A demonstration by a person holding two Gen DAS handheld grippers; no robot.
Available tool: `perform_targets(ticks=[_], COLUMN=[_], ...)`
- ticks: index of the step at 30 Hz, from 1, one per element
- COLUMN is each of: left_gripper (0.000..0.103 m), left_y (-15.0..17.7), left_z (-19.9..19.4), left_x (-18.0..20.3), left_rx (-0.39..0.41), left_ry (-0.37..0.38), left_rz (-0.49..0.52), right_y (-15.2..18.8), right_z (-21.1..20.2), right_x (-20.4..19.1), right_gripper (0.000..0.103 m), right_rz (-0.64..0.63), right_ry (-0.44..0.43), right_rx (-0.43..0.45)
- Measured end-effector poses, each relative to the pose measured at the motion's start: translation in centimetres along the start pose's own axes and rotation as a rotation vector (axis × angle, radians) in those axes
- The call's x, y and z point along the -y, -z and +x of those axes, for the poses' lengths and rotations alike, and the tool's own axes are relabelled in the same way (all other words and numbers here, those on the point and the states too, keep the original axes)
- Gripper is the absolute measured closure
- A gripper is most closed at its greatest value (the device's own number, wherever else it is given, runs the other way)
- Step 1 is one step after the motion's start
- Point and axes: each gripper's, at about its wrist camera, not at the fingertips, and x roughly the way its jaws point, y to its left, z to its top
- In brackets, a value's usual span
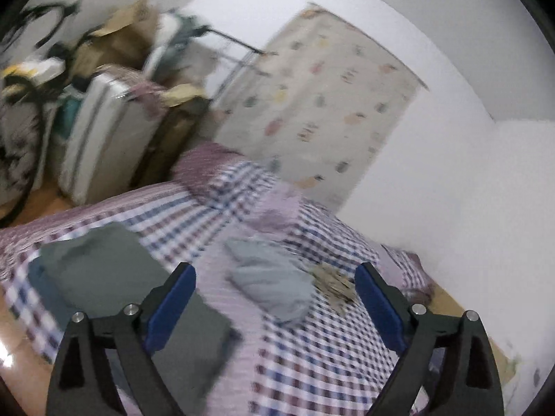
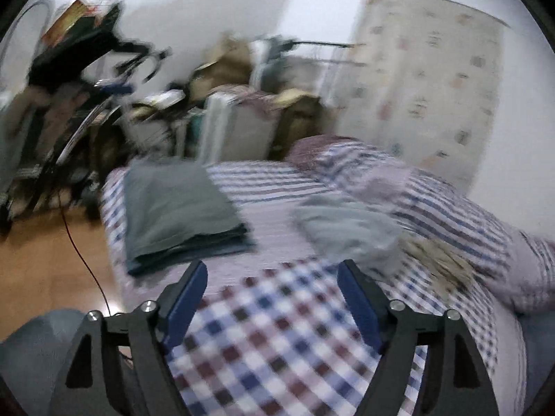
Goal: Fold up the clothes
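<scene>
A folded stack of dark grey-green clothes (image 1: 114, 277) (image 2: 177, 208) lies on the left side of a bed covered by a checked sheet (image 1: 312, 364) (image 2: 277, 329). A crumpled light grey garment (image 1: 274, 284) (image 2: 347, 228) sits further right, with a tan patterned cloth (image 1: 333, 284) (image 2: 440, 260) beside it. My left gripper (image 1: 275, 272) is open above the bed, its left finger over the folded stack's edge. Over the checked sheet near the front, my right gripper (image 2: 272, 270) hangs open. Neither holds anything. Both views are motion-blurred.
Past the bed's far end stand a white suitcase (image 1: 104, 138) (image 2: 236, 128), cardboard boxes (image 1: 121, 41), a bicycle (image 2: 86, 79) and a clothes rack. A patterned curtain (image 1: 322, 104) (image 2: 430, 79) hangs on the white wall. Wooden floor (image 2: 52, 260) with a red cable lies left of the bed.
</scene>
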Motion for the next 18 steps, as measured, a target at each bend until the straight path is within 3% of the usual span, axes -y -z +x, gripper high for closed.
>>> perform_targets(ticks=[6, 8, 18], left_gripper=[0.007, 0.003, 0.001], left_y=[3.2, 4.8, 11.6], left_z=[3.6, 5.0, 11.2], left_x=[12.0, 15.7, 31.3], left_rx=[-0.098, -0.13, -0.225], left_ry=[0.144, 0.184, 0.319], left_rz=[0.033, 0.046, 0.214], right_y=[0.7, 1.2, 3.2], right_z=[-6.4, -8.4, -15.2], right_x=[9.1, 12.2, 20.8], right_gripper=[0.009, 0.009, 0.002], right_rz=[0.19, 0.25, 0.375], right_ry=[0.122, 0.166, 0.293], right_rx=[0.033, 0.038, 0.106])
